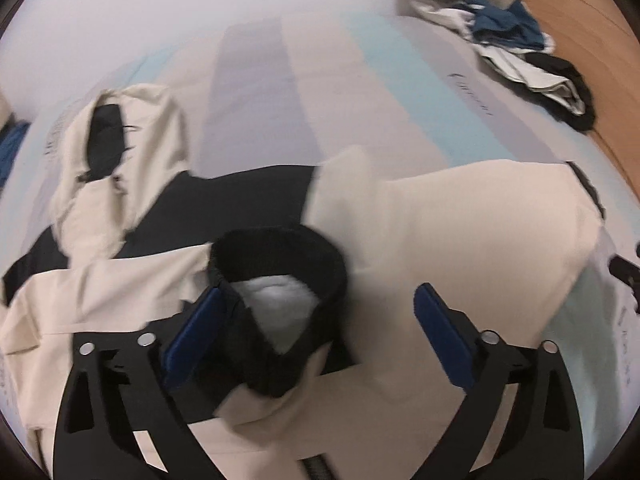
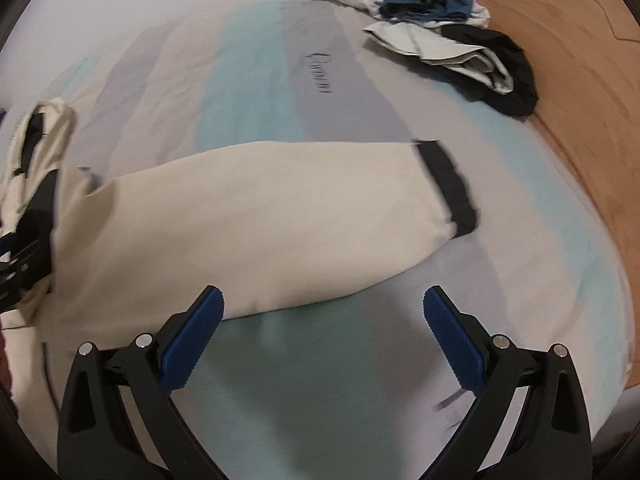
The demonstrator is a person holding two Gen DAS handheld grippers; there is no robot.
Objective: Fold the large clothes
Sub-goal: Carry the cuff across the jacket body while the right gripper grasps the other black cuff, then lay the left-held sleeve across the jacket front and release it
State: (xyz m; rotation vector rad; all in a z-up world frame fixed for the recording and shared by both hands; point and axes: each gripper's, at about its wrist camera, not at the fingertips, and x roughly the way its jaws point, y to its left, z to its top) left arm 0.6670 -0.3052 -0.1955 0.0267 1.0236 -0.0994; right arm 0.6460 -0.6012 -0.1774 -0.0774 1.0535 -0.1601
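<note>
- Spreading across most of both views: a wide bed sheet [image 2: 256, 120] in pale grey, aqua and beige stripes, with a line of dark script printed on 1 grey stripe.
- Running along the right edge: an orange-brown wooden board [image 2: 568, 80], touching the side of the bed.
- Lying flat on the striped sheet, nearest the cameras: a large cream-and-black fabric jacket [image 1: 460, 232], its body spread under the left tool and reaching toward the left of the right wrist view.
- Stretching out to the right: 1 cream sleeve [image 2: 260, 208], ending in a black ribbed cuff [image 2: 452, 188] resting on the sheet.
- Lying crumpled at the left: the jacket's other sleeve [image 1: 132, 152], bunched, with a black patch showing in its folds.
- Sitting heaped at the far right corner, well apart from the jacket: a pile of blue, white and black clothes [image 2: 444, 28], beside the wooden board.
- Standing up between the left tool's fingers: the jacket's black fleecy collar [image 1: 280, 252], with white lining showing inside.
- Hovering wide apart over the collar: the left gripper [image 1: 316, 320], blue pads released, the left pad just beside the collar, pressing on nothing.
- Hanging wide apart over bare aqua sheet: the right gripper [image 2: 324, 320], released, with its left finger over the sleeve's near edge, grasping nothing.
</note>
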